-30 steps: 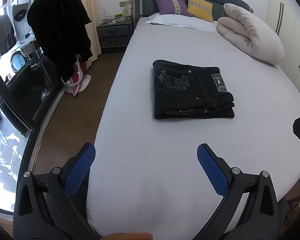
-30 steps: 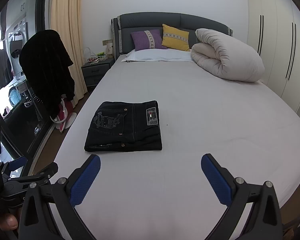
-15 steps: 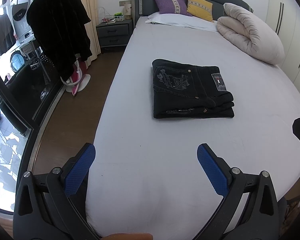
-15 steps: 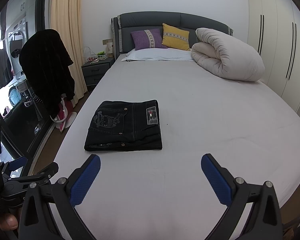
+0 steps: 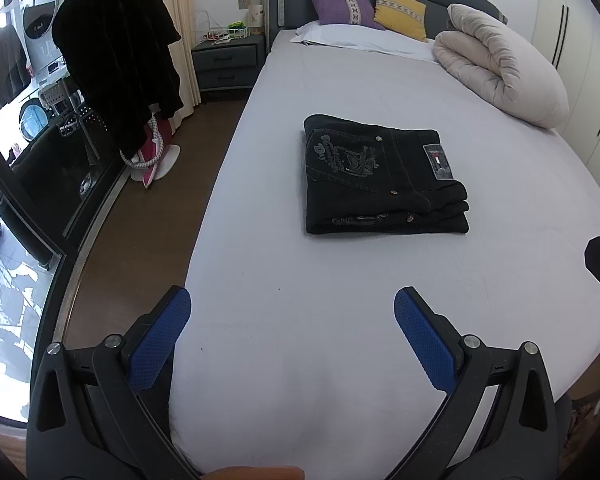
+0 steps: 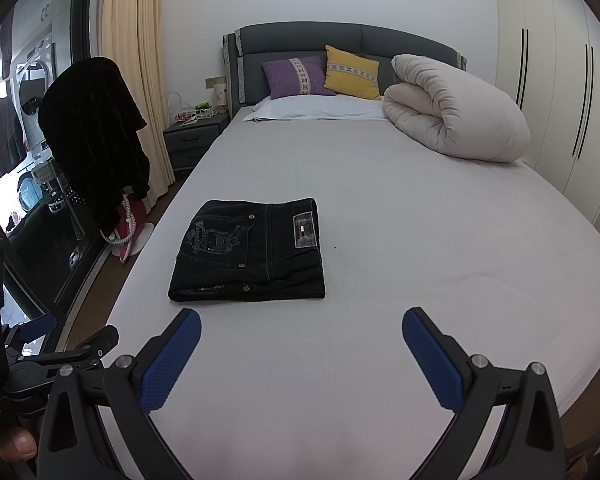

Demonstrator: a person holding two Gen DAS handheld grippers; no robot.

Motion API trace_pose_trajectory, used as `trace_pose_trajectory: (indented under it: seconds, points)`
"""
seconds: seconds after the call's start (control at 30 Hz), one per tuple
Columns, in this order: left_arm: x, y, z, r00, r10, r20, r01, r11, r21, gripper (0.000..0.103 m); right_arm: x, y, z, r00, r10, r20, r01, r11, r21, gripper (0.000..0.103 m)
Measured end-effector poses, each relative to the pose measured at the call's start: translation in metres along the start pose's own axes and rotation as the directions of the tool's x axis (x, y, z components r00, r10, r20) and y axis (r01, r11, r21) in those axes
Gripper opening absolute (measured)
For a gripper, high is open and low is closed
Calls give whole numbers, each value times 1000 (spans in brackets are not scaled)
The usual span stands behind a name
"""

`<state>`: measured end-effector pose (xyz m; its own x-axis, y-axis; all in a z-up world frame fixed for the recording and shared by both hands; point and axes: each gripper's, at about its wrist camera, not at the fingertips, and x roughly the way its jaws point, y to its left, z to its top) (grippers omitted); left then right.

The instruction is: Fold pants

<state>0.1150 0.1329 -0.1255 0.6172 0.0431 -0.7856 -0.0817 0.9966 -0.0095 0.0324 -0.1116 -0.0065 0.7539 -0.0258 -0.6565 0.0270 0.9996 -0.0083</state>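
Observation:
Black jeans [image 5: 380, 180] [image 6: 252, 252] lie folded into a flat rectangle on the grey-white bed sheet [image 5: 340, 320] [image 6: 420, 240], back pocket embroidery and label facing up. My left gripper [image 5: 292, 316] hovers open over the near part of the bed, well short of the jeans, with nothing between its blue pads. Equally open and empty, my right gripper [image 6: 300, 336] is held back from the jeans, which lie ahead and to its left. The left gripper's body [image 6: 48, 360] shows at the lower left of the right wrist view.
A rolled beige duvet [image 6: 456, 116] lies at the bed's far right, purple and yellow cushions [image 6: 324, 74] against the headboard. A nightstand [image 5: 226, 64] and a dark garment on a stand [image 5: 116, 52] are left of the bed, over brown floor. Wardrobe doors [image 6: 556, 92] stand to the right.

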Motion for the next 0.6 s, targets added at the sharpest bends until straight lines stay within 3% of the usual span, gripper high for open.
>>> trace_pose_trajectory:
  seconds: [0.6]
  points:
    - [3,1,2,1000,-3,-6,3,1000,0,103,-1,-2,2,1000,1,-2,-1,1000,0,103]
